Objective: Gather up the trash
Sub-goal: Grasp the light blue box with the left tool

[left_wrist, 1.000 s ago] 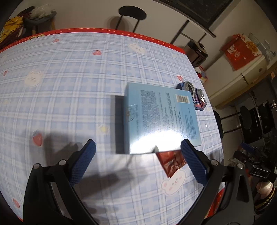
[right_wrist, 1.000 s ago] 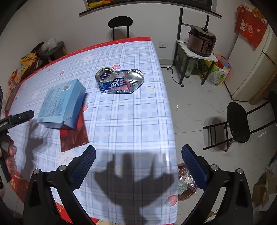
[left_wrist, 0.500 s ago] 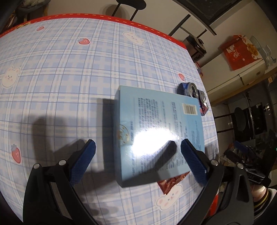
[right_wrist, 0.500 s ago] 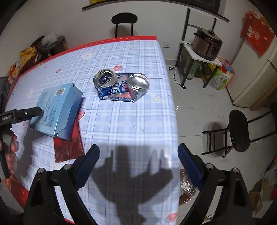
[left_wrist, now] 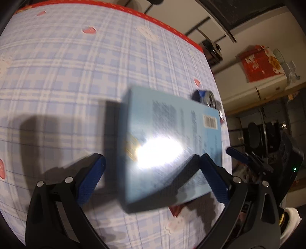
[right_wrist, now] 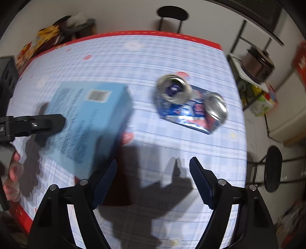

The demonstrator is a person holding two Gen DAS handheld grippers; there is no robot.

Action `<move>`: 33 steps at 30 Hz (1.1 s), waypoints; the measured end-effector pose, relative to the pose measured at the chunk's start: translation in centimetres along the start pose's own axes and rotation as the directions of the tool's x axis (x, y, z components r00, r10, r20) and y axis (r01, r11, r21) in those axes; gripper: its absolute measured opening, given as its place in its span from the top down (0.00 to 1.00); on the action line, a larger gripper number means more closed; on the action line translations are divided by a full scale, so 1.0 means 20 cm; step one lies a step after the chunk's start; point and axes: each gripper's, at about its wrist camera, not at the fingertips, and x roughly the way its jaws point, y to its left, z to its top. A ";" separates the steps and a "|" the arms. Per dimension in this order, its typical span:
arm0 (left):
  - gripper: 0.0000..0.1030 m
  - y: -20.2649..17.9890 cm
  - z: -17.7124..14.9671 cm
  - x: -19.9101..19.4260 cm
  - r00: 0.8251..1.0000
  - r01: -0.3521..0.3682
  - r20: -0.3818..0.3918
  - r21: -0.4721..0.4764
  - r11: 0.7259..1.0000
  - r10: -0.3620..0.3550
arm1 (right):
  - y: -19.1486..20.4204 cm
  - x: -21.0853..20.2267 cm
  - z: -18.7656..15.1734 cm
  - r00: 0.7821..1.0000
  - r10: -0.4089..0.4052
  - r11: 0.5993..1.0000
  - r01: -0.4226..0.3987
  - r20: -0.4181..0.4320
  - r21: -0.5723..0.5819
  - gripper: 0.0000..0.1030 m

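The left hand-held gripper [left_wrist: 151, 168] straddles the light-blue cardboard box [left_wrist: 172, 145], spread wide; the right hand-held gripper [right_wrist: 153, 178] is closing on nothing above the checked tabletop [right_wrist: 172, 153].

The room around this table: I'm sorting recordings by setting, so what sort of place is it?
Probably a home kitchen or dining area: a table under a patterned plaid cloth, an electric cooker on a side stand, and black stools around it.
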 end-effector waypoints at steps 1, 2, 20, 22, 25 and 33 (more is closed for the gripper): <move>0.06 -0.01 -0.02 0.01 1.000 0.009 -0.015 0.011 1.000 -0.009 | 0.01 0.00 0.00 1.000 0.009 1.000 -0.009 -0.004 -0.005 0.28; 0.06 -0.02 -0.03 0.01 1.000 0.012 -0.024 0.022 1.000 -0.011 | 0.02 0.00 -0.01 1.000 0.012 1.000 -0.012 -0.009 -0.010 0.30; 0.08 -0.07 -0.33 -0.16 0.994 0.084 -0.079 0.095 0.992 -0.077 | 0.05 -0.05 -0.14 0.999 0.034 0.999 -0.035 -0.015 -0.018 0.43; 0.08 -0.08 -0.42 -0.16 0.992 0.083 -0.099 0.111 0.990 -0.072 | 0.06 -0.06 -0.18 0.999 0.044 0.999 -0.045 -0.014 -0.022 0.43; 0.08 -0.07 -0.50 -0.17 0.991 0.093 -0.105 0.092 0.991 -0.083 | 0.07 -0.08 -0.24 0.999 0.052 0.998 -0.053 -0.011 -0.030 0.43; 0.19 0.03 -0.53 -0.23 0.992 0.124 -0.030 -0.013 0.992 -0.125 | 0.11 -0.18 -0.38 0.998 0.048 0.990 -0.044 0.027 -0.135 0.39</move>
